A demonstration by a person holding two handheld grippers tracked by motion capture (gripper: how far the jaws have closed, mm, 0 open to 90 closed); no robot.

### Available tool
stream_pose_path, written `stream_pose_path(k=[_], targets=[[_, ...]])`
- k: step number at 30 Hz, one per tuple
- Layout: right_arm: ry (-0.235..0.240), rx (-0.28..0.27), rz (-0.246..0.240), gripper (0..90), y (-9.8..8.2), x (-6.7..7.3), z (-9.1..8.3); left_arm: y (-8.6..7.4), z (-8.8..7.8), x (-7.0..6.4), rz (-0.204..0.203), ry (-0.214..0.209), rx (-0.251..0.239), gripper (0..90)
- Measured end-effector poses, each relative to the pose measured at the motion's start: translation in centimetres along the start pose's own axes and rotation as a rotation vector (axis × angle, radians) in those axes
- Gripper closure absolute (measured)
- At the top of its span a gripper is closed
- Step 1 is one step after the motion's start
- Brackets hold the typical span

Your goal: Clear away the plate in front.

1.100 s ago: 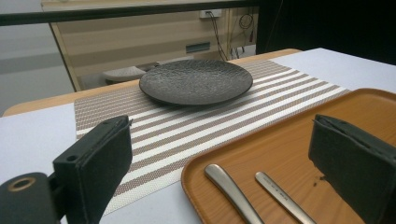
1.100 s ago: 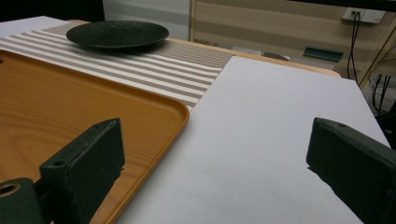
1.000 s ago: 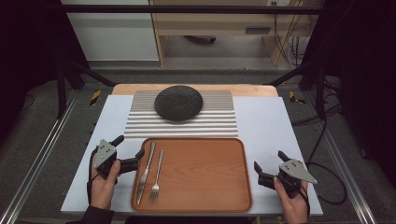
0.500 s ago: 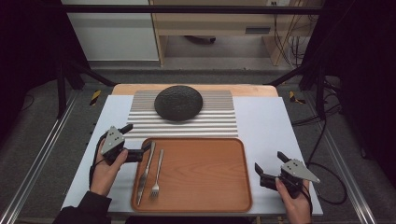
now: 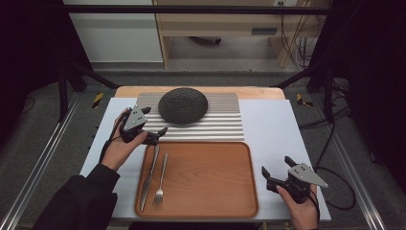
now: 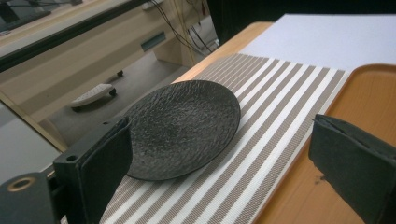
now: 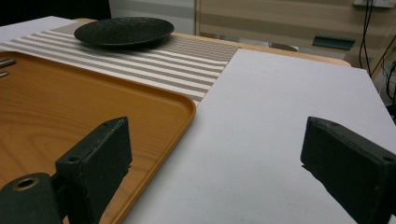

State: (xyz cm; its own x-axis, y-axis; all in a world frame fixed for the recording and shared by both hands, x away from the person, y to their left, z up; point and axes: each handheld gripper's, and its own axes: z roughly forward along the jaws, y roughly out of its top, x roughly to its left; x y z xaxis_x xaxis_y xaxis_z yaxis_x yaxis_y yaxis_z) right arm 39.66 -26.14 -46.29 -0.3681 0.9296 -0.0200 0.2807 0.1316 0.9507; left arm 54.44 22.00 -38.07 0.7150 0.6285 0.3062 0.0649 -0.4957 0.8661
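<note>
Even overhead light brightens the table [image 5: 268, 124]; surroundings fall dark. Soft shadows sit under the fingers [image 7: 348, 165], which blur near the lens.

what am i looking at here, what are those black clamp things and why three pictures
A person sits at a table holding a hand tool with two black jaws in each hand: the left gripper and the right gripper. The high view looks down from above. The other two pictures come from cameras riding on each gripper, looking out between its jaws. On the table lie a striped mat with a black plate on it, and a wooden tray holding a knife and fork. Both grippers are open and hold nothing; the left one is near the plate.
</note>
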Motion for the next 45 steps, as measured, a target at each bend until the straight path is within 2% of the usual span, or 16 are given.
stream_pose_path(k=[2, 5, 10, 13, 14, 16, 23, 31, 45], targets=[[0.004, -0.004, 0.0, 9.4, 0.1, 0.1, -0.1, 0.7, 0.2, 0.4, 0.008, -0.017, 0.012, 6.3], [0.009, -0.006, -0.01, 9.2, 0.1, 0.2, -0.3, 1.5, 0.5, 0.9, 0.047, -0.021, 0.038, 6.2], [0.004, -0.009, -0.009, 8.3, 0.1, 0.4, -0.6, 1.5, 2.0, 1.6, 0.054, 0.005, 0.053, 6.8], [0.002, -0.007, 0.005, 8.2, -0.1, 0.4, -0.8, 1.1, 3.1, 2.0, 0.075, 0.033, 0.074, 7.9], [-0.002, -0.003, 0.006, 8.3, -0.2, 0.3, -0.8, 0.9, 3.5, 2.2, 0.071, 0.034, 0.08, 8.0], [-0.015, 0.012, 0.012, 8.3, -0.3, 0.3, -0.7, 0.8, 4.1, 2.4, 0.017, 0.028, 0.079, 7.9], [-0.018, 0.034, 0.014, 8.4, -0.5, 0.2, -0.4, 0.7, 6.2, 2.4, 0.144, 0.023, 0.121, 7.8], [-0.015, 0.035, 0.001, 8.5, -0.3, 0.6, -0.5, -0.3, 8.4, 1.9, 0.256, 0.025, 0.17, 10.1], [-0.017, 0.035, -0.002, 8.5, -0.3, 0.6, -0.5, -0.9, 9.3, 0.3, 0.426, 0.058, 0.219, 15.5]])
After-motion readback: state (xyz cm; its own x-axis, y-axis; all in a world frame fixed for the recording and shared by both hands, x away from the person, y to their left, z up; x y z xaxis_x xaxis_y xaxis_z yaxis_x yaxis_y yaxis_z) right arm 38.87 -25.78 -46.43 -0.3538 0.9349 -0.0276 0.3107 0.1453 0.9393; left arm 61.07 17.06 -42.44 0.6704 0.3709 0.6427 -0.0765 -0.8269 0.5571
